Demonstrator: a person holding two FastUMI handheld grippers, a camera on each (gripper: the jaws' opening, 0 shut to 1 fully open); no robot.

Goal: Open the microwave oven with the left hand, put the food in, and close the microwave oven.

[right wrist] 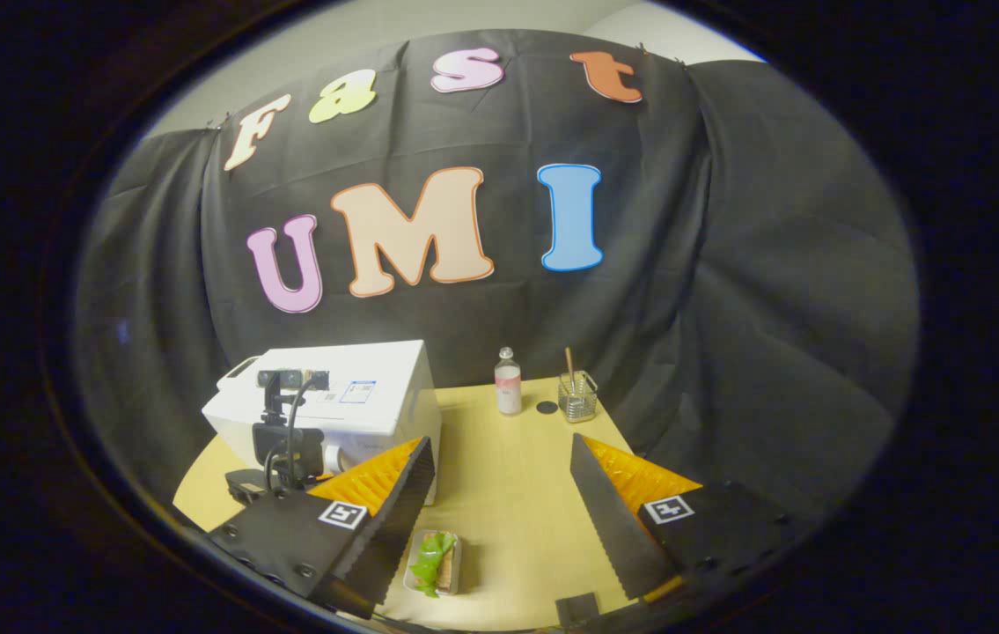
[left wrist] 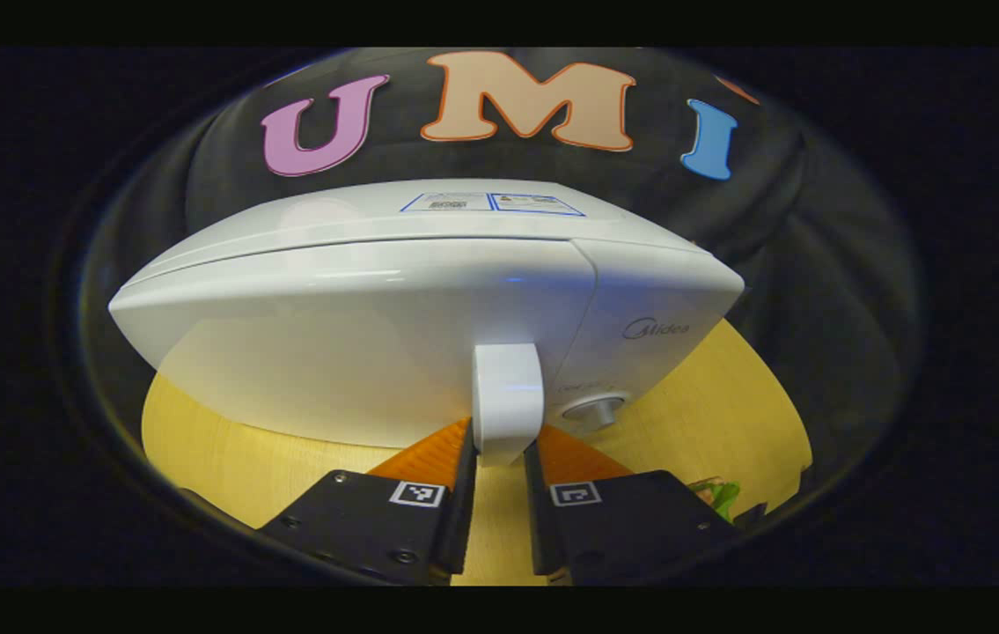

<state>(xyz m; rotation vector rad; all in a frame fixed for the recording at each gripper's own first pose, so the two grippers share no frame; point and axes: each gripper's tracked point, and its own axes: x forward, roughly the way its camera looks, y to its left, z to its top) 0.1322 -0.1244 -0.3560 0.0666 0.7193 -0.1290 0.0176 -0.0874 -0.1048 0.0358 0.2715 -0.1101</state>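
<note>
The white microwave stands very close in the left gripper view, its door closed. Its upright white handle sits between my left gripper's two fingers, which press on it from both sides. In the right gripper view the microwave is at the table's left, with the left gripper held against its front. My right gripper hovers open above the table, holding nothing. A small tray of food with green leaves lies on the table just below its left finger; a bit of the green food also shows in the left gripper view.
A round wooden table carries everything. At its back edge stand a small bottle, a dark round spot and a glass holder with a stick. A metal knob sits right of the microwave handle.
</note>
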